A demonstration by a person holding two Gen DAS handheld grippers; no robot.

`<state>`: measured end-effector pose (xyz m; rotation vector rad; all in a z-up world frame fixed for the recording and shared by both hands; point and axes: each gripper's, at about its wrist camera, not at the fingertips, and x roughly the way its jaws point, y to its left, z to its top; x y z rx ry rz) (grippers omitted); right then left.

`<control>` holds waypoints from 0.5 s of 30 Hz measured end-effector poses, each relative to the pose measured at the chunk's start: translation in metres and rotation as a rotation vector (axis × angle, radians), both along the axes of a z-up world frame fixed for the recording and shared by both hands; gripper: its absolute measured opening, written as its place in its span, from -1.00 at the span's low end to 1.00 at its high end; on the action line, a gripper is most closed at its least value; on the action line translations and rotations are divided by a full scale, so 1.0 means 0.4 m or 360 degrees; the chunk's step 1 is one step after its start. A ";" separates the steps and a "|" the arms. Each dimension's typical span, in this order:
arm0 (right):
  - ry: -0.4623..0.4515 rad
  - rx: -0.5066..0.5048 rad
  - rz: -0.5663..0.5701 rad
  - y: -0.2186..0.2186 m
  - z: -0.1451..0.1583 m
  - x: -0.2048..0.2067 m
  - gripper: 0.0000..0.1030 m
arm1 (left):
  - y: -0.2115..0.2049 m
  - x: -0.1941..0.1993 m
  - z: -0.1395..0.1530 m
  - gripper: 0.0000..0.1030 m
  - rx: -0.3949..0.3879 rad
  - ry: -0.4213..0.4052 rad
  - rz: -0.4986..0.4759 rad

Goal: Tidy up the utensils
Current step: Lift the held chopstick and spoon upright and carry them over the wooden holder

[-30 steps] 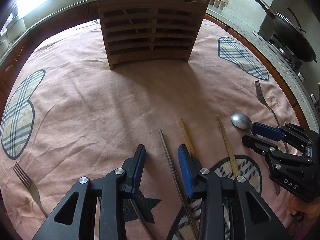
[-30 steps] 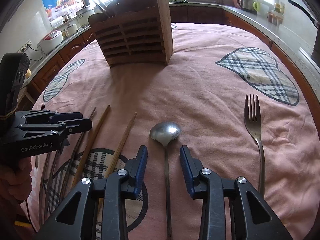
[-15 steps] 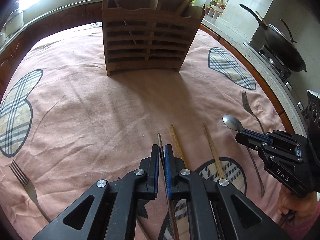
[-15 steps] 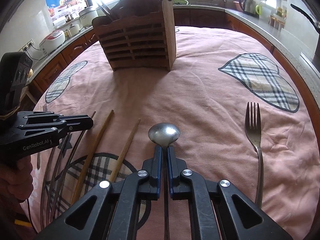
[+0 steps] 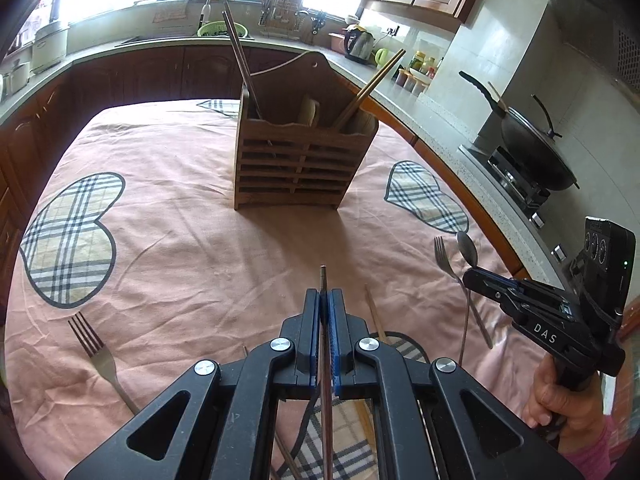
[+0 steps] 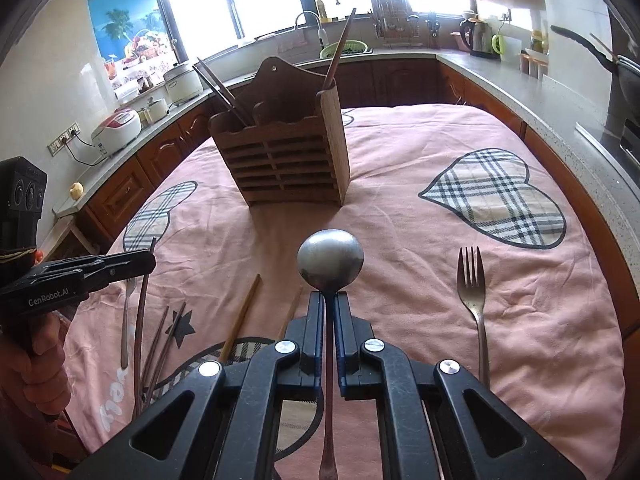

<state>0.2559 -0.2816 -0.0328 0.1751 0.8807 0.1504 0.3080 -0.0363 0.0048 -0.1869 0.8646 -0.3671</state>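
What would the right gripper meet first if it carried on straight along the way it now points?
Probably the wooden utensil holder. The right gripper, shut on the spoon, points over bare pink cloth toward the holder's slatted front, though depth is uncertain.

Legible markings, both wrist views

"DAS" is read on the right gripper (image 5: 474, 278); "GenRobot.AI" is read on the left gripper (image 6: 150, 260).
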 end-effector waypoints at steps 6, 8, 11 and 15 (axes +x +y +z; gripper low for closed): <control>-0.0081 0.0002 -0.0018 0.000 0.050 -0.018 -0.91 | 0.034 -0.050 0.064 -0.95 -0.0039 -0.0093 0.0031; -0.0103 0.0007 -0.0025 -0.002 0.062 -0.025 -0.91 | 0.043 -0.067 0.081 -0.95 -0.0048 -0.0121 0.0040; -0.0133 0.0014 -0.0029 -0.002 0.080 -0.029 -0.91 | 0.054 -0.087 0.100 -0.95 -0.0058 -0.0156 0.0053; -0.0172 0.0011 -0.0034 0.000 0.100 -0.037 -0.91 | 0.069 -0.102 0.117 -0.95 -0.0071 -0.0182 0.0066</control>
